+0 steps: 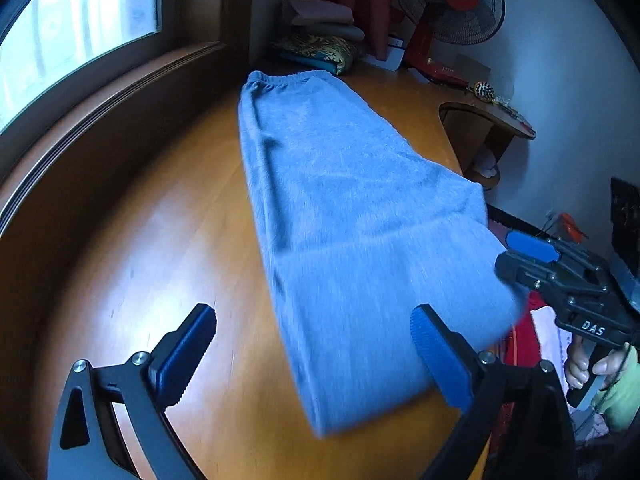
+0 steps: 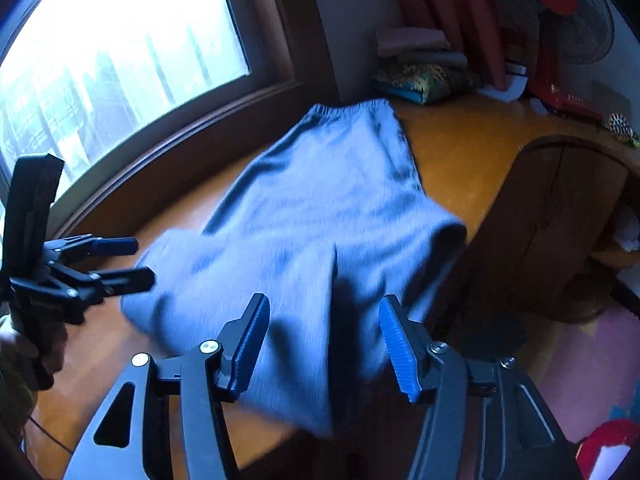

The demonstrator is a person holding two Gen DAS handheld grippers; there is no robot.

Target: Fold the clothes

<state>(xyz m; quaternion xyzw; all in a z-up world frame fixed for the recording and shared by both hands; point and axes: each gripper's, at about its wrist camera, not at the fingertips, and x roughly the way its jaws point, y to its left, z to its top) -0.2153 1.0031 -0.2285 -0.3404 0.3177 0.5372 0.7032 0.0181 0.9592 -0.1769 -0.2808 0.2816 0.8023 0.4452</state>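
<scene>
1. Blue-grey knit trousers (image 1: 352,240): laid lengthwise on the tabletop (image 1: 160,240), near end overhanging the edge for access.
2. Left tongs (image 1: 314,344): spread wide, empty.
3. Right tongs (image 2: 324,344): partly open, straddling cloth, not gripping.
4. Elastic waistband (image 1: 288,78): farthest, flat.

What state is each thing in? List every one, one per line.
Blue knitted garment: folded lengthwise, lying flat on the table, near end by both grippers, not gripped.
Left hand-held gripper: open, nothing between its fingers.
Right hand-held gripper: open above the garment's near end.
Orange wooden table: bears the garment.
Red electric fan: upright; running or not, cannot tell.
</scene>
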